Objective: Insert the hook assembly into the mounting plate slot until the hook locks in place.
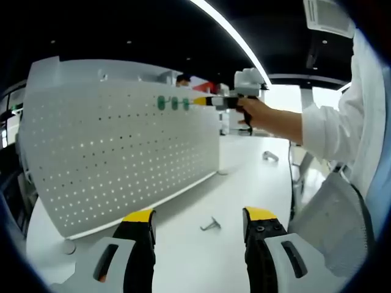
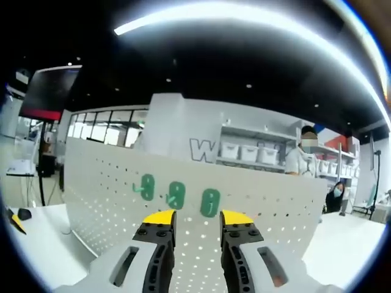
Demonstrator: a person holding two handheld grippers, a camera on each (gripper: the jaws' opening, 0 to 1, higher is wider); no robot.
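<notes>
Hooks on the plate: three green hooks [image 2: 176, 194] sat in a row near the top edge of the pegboard mounting plate [image 1: 116, 159], seen also in the left gripper view [image 1: 173, 103].
Mounting plate: white, perforated, standing upright on the worktop [image 1: 244, 183] along its far-left side.
Loose hook: a small metal hook [image 1: 211, 225] lay flat on the worktop, just ahead of the left gripper and apart from the plate's lower edge.
Another part: a second small metal piece [image 1: 270, 156] lay further off, toward the worktop's far right edge.
Right gripper [image 2: 197, 220]: held up close to the plate just below the green hooks; fingers parted with a narrow gap, nothing between them.
Right gripper from the other side [image 1: 211, 101]: at the plate's upper right corner, carried by a person's hand [image 1: 259, 113].
Left gripper [image 1: 198, 221]: low over the worktop, fingers spread wide, holding nothing.
Step in hand: judged to be between insertions, three hooks seated and the right gripper free at the row.
Next move: probably picking up the loose hook, which calls for closing on its flat body squarely, then aligning its tabs with a free slot and pressing until it locks.
</notes>
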